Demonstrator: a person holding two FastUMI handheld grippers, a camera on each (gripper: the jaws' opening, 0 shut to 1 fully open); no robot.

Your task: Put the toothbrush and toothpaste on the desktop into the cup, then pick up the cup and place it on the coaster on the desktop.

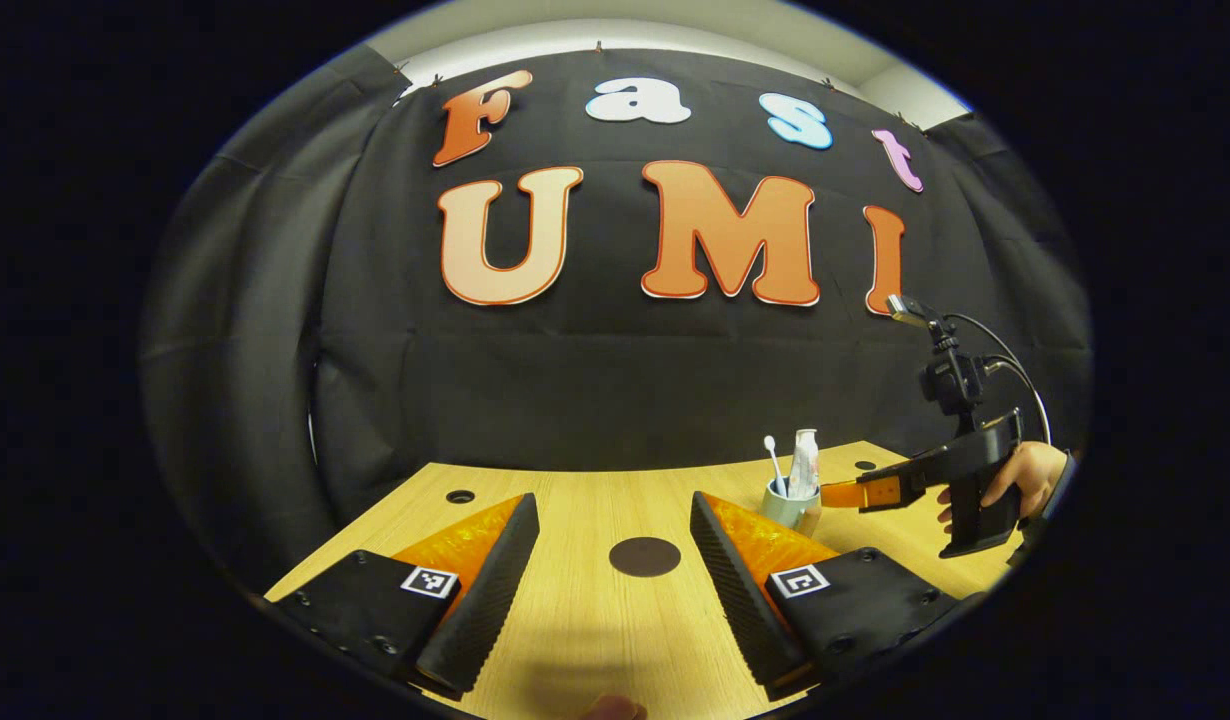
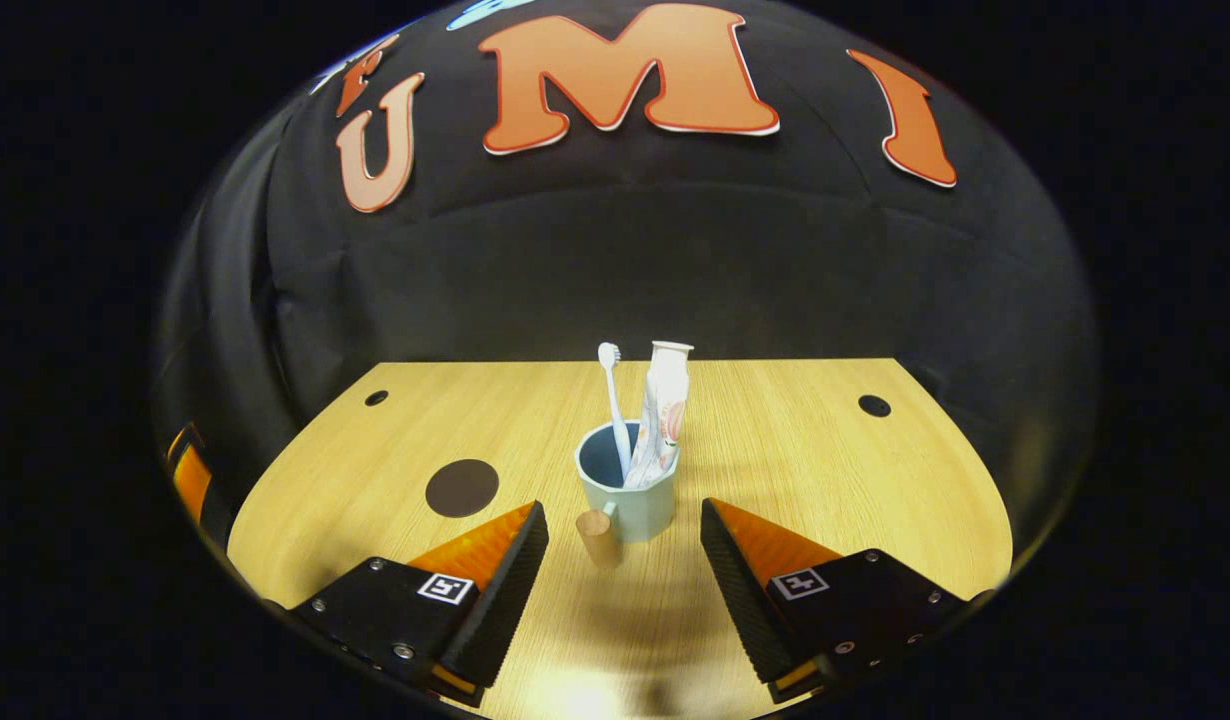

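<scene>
The wooden tabletop [image 2: 775, 440] is spread beneath everything, and the cup [image 2: 630, 500] is taken as the landmark. In the right gripper view the cup is seen standing upright just ahead of the right claw [image 2: 625, 570], whose fingers are spread wide, released, on either side of it without touching. A small wooden handle [image 2: 598, 537] on the cup's near side is picked out here. Inside the cup, the toothpaste [image 2: 663, 405] and the toothbrush [image 2: 613, 405] are stood upright, head up. The dark round coaster [image 2: 462, 487] is found well to the cup's left, bare. In the left gripper view the left claw [image 1: 615, 570] is held released, the coaster just ahead of it, and a hand [image 1: 1015, 480] is seen gripping the right gripper beside the cup.
</scene>
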